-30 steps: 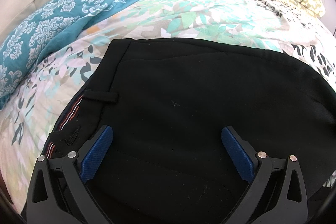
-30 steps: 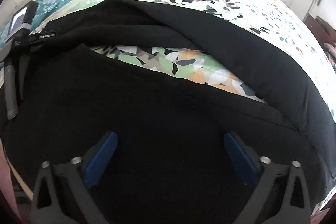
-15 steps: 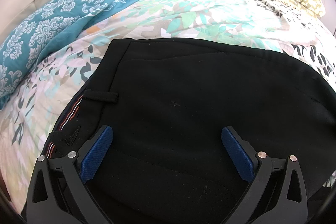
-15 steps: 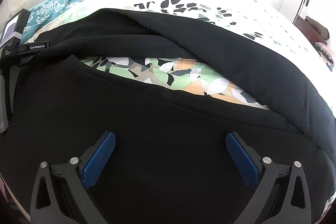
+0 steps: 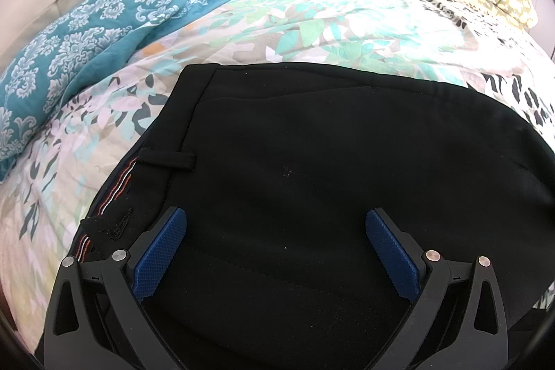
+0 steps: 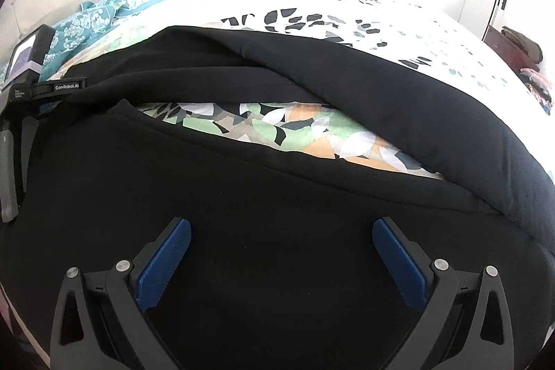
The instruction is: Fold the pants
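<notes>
The black pants lay spread on the leaf-print bedspread, waistband at about nine o'clock in the left wrist view, where a belt loop and the striped inner lining showed. The left gripper hovered over the seat of the pants with its blue pads spread wide, holding nothing. The right gripper was likewise splayed above the nearer leg, empty. In its view the two legs lay apart, a wedge of bedspread showing between them, and the farther leg ran from ten o'clock toward three.

The main risk, as I judged it, was a crooked fold: with the legs splayed, bringing one over the other could leave seams misaligned or trap a wrinkle. The fabric looked smooth and slippery, so a shallow pinch might catch only the top layer and let the rest slide. The teal patterned pillow at ten o'clock lay clear.
</notes>
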Tool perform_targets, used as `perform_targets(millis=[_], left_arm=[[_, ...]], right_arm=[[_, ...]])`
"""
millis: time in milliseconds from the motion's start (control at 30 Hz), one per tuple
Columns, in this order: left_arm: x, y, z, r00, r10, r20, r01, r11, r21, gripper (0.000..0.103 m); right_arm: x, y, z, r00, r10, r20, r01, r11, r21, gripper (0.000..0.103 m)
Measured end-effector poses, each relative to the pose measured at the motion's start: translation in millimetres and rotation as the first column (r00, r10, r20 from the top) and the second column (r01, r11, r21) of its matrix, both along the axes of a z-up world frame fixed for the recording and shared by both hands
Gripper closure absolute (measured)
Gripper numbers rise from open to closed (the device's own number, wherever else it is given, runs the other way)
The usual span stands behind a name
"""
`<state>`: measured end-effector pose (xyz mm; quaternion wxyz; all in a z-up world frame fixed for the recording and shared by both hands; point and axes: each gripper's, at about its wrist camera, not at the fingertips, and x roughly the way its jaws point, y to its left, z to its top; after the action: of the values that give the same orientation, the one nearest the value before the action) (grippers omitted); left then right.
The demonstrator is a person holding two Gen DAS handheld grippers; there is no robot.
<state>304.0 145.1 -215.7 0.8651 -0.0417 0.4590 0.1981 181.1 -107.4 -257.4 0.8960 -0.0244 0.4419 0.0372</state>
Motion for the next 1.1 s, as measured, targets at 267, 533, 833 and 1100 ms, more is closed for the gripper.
perform_targets(millis=[267,533,833,1100], left_arm=[[0,0,0,1.0,0.0,0.0,0.0,1.0,0.0,0.0],[0,0,0,1.0,0.0,0.001,0.0,1.0,0.0,0.0],[0,0,0,1.0,0.0,0.0,0.0,1.0,0.0,0.0],[0,0,0,1.0,0.0,0.0,0.0,1.0,0.0,0.0]], right_arm=[[-11,-25,27,1.0,0.006,-0.029,-0.001,0.985,0.17,0.003],[-112,-205,79,0.926,-0.377,0.001,0.339,0.835,0.433,0.002],[-159,-345,28,0.734,-0.593,-0.332,0.538,0.211,0.816,0.003],[-119,-361,0,0.648,-0.676,-0.351,0.584,0.145,0.799,0.016]])
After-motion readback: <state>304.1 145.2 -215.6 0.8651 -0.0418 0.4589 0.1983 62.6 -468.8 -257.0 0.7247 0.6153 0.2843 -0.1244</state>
